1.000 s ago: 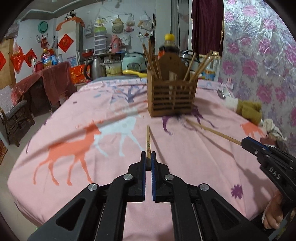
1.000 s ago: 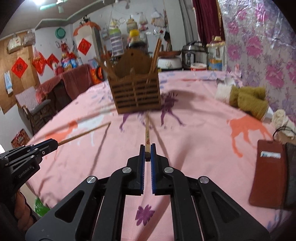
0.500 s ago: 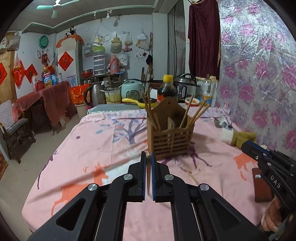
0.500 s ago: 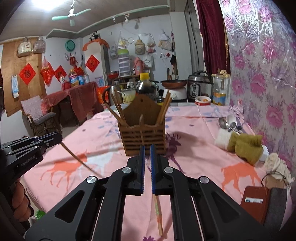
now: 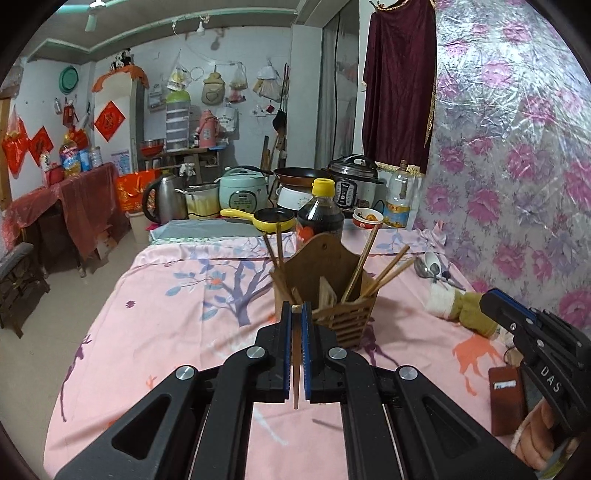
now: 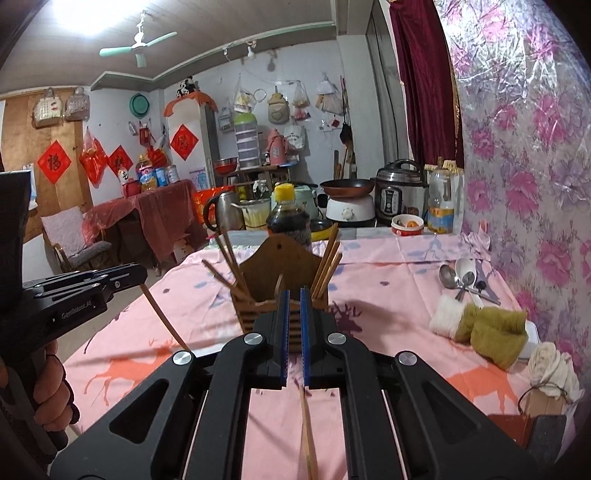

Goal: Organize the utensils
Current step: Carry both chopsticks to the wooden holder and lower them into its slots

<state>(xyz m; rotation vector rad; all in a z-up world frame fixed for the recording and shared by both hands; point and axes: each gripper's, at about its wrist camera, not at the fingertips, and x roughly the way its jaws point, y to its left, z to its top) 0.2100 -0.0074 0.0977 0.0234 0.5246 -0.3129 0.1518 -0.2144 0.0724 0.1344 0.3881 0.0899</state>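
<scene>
"DAS" on right claw (image 5: 496,301) ("GenRobot.AI" on left claw (image 6: 142,275))

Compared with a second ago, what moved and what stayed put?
Both grippers rose off the pink tablecloth, each lifting its chopstick: the left gripper keeps its chopstick clamped, the right gripper its own, tips now hanging down. The wooden holder, spoons and cloths stayed put.

A bright ceiling light (image 6: 79,16) and a green ceiling fan (image 6: 138,42) hang over a cluttered room with pale walls carrying red paper decorations (image 6: 54,167) and hanging bags. A maroon curtain (image 5: 400,74) borders floral wall covering (image 5: 517,155) on the right. A red-draped side table (image 5: 79,192) stands on the beige floor (image 5: 74,295).
</scene>
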